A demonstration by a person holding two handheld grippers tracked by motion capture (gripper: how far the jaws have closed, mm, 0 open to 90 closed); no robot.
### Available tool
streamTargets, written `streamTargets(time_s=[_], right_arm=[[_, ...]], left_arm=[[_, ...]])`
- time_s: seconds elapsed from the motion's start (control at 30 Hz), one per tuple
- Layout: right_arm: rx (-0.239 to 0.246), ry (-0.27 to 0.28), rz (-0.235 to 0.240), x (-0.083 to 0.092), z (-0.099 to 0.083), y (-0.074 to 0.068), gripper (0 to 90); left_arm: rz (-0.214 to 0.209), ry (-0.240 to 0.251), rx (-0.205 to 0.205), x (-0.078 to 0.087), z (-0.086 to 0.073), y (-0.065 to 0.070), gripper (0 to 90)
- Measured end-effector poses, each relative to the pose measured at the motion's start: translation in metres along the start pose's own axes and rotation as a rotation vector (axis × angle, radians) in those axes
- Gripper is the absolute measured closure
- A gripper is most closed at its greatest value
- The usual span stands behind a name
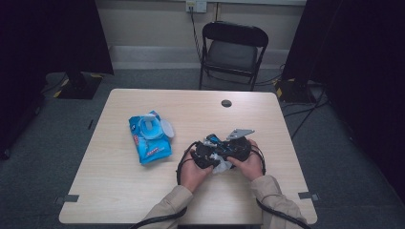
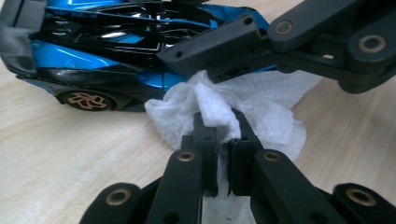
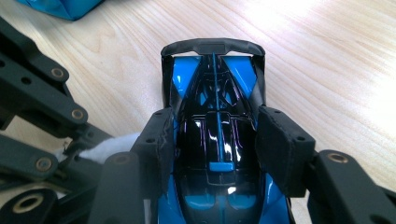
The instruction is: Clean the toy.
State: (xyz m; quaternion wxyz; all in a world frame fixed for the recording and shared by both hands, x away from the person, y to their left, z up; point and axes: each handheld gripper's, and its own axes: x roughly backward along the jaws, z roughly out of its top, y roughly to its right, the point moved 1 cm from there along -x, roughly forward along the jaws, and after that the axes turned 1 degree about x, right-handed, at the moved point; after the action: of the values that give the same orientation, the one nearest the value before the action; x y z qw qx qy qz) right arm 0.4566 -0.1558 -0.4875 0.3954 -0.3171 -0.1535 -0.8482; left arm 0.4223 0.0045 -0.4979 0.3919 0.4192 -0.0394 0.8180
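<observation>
A blue and black toy car (image 3: 217,140) stands on the wooden table (image 1: 143,191), and my right gripper (image 3: 219,149) is shut on its body from both sides. In the left gripper view the car (image 2: 107,51) lies at upper left with its gold wheel showing. My left gripper (image 2: 223,140) is shut on a crumpled white wipe (image 2: 243,109), which touches the car's side just under the right gripper's pad. From above, both hands meet at the car (image 1: 215,142), the left gripper (image 1: 206,157) beside the right gripper (image 1: 234,150).
A blue pack of wet wipes (image 1: 149,137), its flap open, lies left of the hands. A black folding chair (image 1: 232,50) stands beyond the table's far edge. A round cable hole (image 1: 226,103) marks the far middle of the tabletop.
</observation>
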Motion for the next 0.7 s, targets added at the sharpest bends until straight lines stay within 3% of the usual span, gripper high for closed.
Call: streamTargets(time_s=[0.13, 0.4, 0.43, 0.63, 0.7], right_arm=[[0.001, 0.001, -0.001, 0.0, 0.0, 0.0, 47.6], [0.0, -0.005, -0.003, 0.0, 0.0, 0.0, 47.5], [-0.001, -0.004, -0.003, 0.0, 0.0, 0.0, 47.5], [0.0, -0.003, -0.003, 0.0, 0.0, 0.0, 47.5], [-0.001, -0.002, -0.003, 0.0, 0.0, 0.0, 47.5]], left_arm=[[-0.012, -0.004, 0.005, 0.0, -0.001, 0.002, 84.7], [-0.013, -0.007, -0.033, -0.002, -0.003, 0.014, 84.7], [-0.027, -0.006, -0.025, -0.002, -0.003, 0.016, 84.7], [-0.049, -0.012, -0.079, -0.006, -0.004, 0.026, 84.6], [-0.069, -0.008, -0.075, -0.006, -0.005, 0.028, 84.6]])
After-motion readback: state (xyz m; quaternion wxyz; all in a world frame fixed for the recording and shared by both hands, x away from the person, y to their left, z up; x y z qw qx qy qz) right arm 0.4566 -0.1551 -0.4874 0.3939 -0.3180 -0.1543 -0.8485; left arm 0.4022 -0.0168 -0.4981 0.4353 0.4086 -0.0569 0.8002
